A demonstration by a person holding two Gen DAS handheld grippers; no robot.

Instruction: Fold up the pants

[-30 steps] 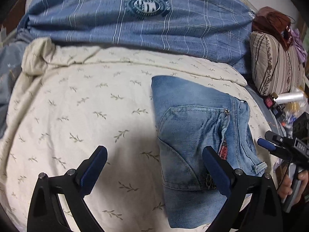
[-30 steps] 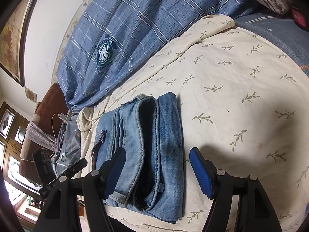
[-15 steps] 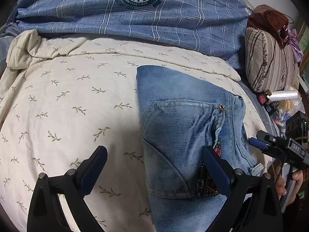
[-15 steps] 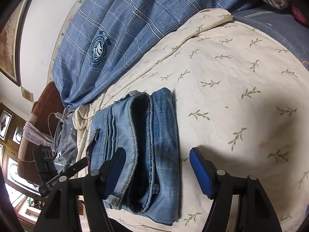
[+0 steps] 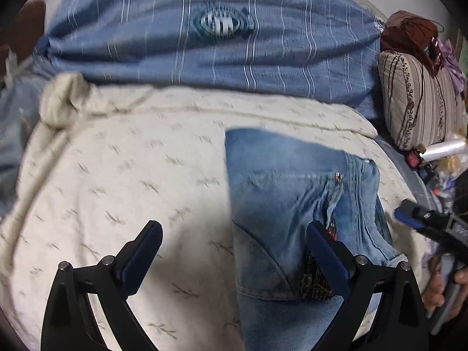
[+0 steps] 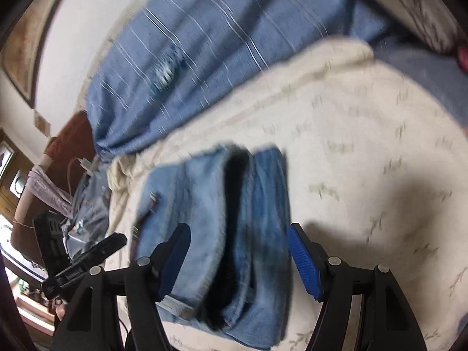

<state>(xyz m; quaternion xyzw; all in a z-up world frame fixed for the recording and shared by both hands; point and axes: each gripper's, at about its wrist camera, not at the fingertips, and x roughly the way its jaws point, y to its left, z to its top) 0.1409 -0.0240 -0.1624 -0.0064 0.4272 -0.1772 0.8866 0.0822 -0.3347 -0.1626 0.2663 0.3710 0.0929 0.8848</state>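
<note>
A pair of light blue jeans (image 5: 280, 193) lies folded into a compact stack on the cream leaf-print bedsheet (image 5: 122, 181). In the left wrist view my left gripper (image 5: 234, 248) is open and empty, with its right finger over the jeans' back pocket. In the right wrist view the jeans (image 6: 234, 219) show their layered folded edge, and my right gripper (image 6: 238, 251) is open and empty, its fingers on either side of the stack's near end. The right gripper also shows in the left wrist view (image 5: 424, 222) at the right edge.
A blue plaid quilt (image 5: 204, 35) is bunched along the far side of the bed. A striped pillow (image 5: 418, 99) and assorted small clutter (image 5: 438, 158) sit at the right. A brown chair (image 6: 61, 158) stands beyond the bed's left end.
Both views have shifted and blurred as the grippers moved. The left gripper has pulled back and the jeans sit further off. Both grippers stay open; the jeans stay folded.
</note>
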